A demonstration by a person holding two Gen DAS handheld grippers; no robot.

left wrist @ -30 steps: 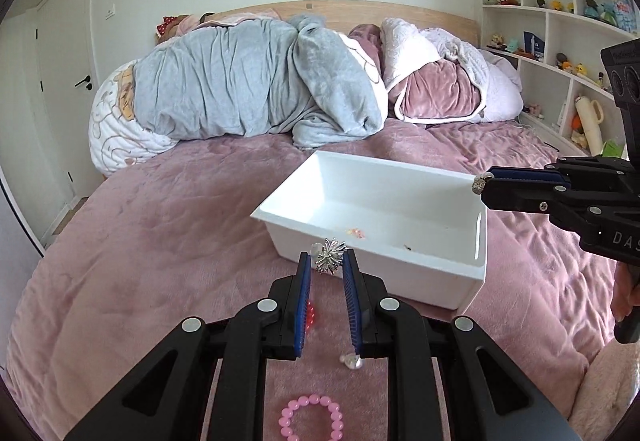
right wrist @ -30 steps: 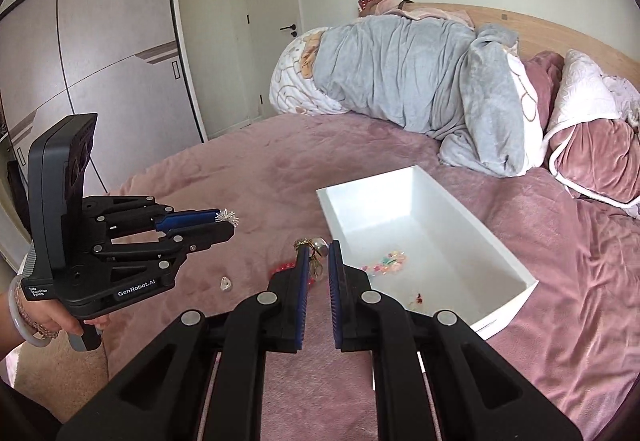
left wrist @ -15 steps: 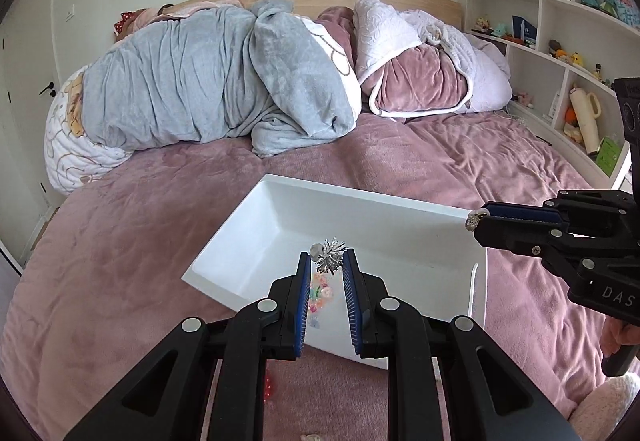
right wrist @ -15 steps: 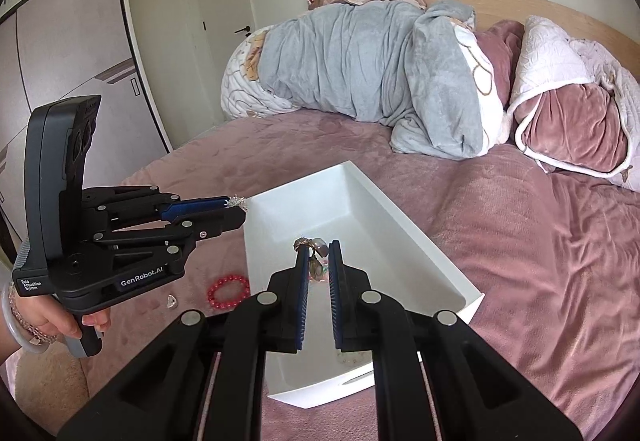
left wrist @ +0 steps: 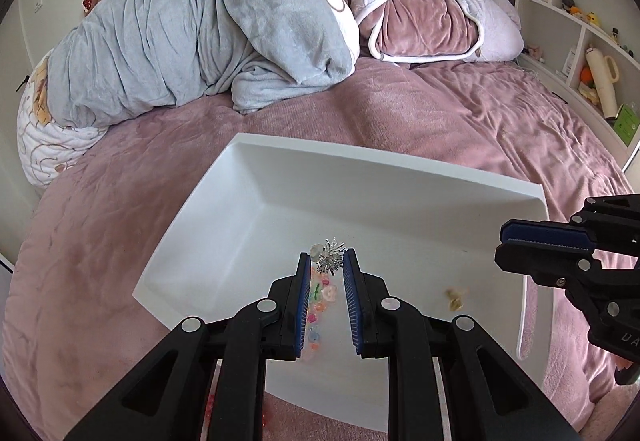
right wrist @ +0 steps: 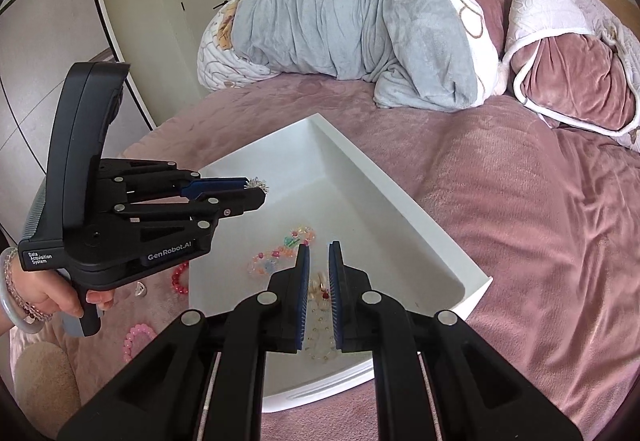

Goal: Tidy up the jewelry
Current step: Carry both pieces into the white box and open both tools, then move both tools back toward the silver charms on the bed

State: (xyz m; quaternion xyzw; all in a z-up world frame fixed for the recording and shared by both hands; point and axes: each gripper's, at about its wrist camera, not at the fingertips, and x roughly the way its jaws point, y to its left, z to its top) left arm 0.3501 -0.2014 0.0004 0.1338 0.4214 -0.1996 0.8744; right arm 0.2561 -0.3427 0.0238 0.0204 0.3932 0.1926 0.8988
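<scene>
A white box (left wrist: pixel 400 169) sits on the pink bed cover; it also shows in the right wrist view (right wrist: pixel 400 193). My left gripper (left wrist: pixel 327 261) is shut on a spiky silver ornament (left wrist: pixel 330 260) and holds it above the box; the left gripper also shows in the right wrist view (right wrist: pixel 258 190). My right gripper (right wrist: pixel 319 250) hangs over the box with its jaws slightly apart and nothing between them. A gold piece of jewelry (right wrist: pixel 318 287) lies on the box floor under it. A colourful bead bracelet (right wrist: pixel 280 255) lies in the box.
A red bead bracelet (right wrist: pixel 180 279), a pink bead bracelet (right wrist: pixel 136 339) and a small clear piece (right wrist: pixel 139 288) lie on the cover left of the box. A grey blanket (left wrist: pixel 192 37) and pillows are piled at the head. Shelves (left wrist: pixel 580 21) stand at the right.
Both grippers moved forward over the box. My right gripper let go of the gold piece, which now lies in the box. My left gripper still holds the silver ornament.
</scene>
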